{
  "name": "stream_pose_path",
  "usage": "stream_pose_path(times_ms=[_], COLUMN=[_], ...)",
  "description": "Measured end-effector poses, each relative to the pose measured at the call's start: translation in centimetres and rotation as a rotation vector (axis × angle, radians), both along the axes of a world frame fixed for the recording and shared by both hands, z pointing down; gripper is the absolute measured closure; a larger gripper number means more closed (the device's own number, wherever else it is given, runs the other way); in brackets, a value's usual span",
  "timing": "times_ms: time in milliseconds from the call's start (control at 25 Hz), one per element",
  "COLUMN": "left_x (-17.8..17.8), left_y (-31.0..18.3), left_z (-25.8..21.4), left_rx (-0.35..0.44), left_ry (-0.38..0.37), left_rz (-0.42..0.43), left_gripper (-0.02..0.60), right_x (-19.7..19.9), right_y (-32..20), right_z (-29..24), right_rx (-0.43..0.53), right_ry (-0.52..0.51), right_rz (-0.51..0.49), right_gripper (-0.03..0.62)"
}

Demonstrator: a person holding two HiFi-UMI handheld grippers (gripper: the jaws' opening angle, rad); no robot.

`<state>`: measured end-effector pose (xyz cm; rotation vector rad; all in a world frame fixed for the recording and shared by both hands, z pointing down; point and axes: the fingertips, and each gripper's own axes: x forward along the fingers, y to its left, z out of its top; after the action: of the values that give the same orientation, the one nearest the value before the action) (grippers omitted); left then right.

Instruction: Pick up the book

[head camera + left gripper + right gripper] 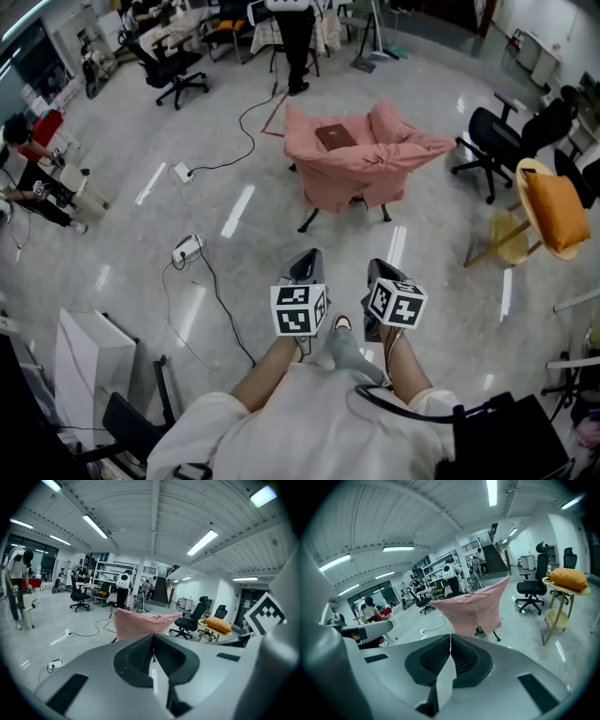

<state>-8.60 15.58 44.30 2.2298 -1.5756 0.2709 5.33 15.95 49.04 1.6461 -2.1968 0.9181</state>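
Left gripper (308, 255), right gripper (379, 266): jaws closed, empty — dark-brown book (335, 137) flat on pink cloth (361, 183).

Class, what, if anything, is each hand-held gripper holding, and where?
Nothing: the left hand-held gripper and right hand-held gripper are shut and empty.

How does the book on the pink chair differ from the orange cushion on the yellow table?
The book is dark brown, while the orange cushion is bright orange. The book is thin and flat, and the cushion is thick and puffy. The book lies on the pink-draped chair straight ahead, whereas the cushion sits on the yellow table off to the right. Both rest on top of furniture.
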Motion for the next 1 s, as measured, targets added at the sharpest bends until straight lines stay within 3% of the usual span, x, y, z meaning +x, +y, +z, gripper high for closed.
stream_pose_path(times_ms=[1000], left_x=[7.4], left_y=[-18.6], left_z=[0.2], left_rx=[-0.019], left_ry=[-0.015], left_rz=[-0.034], left_gripper=[0.574], right_x=[7.7], right_y=[-19.2], right_z=[0.0], right_rx=[-0.016], right_ry=[-0.027], right_rz=[-0.03], right_gripper=[0.565])
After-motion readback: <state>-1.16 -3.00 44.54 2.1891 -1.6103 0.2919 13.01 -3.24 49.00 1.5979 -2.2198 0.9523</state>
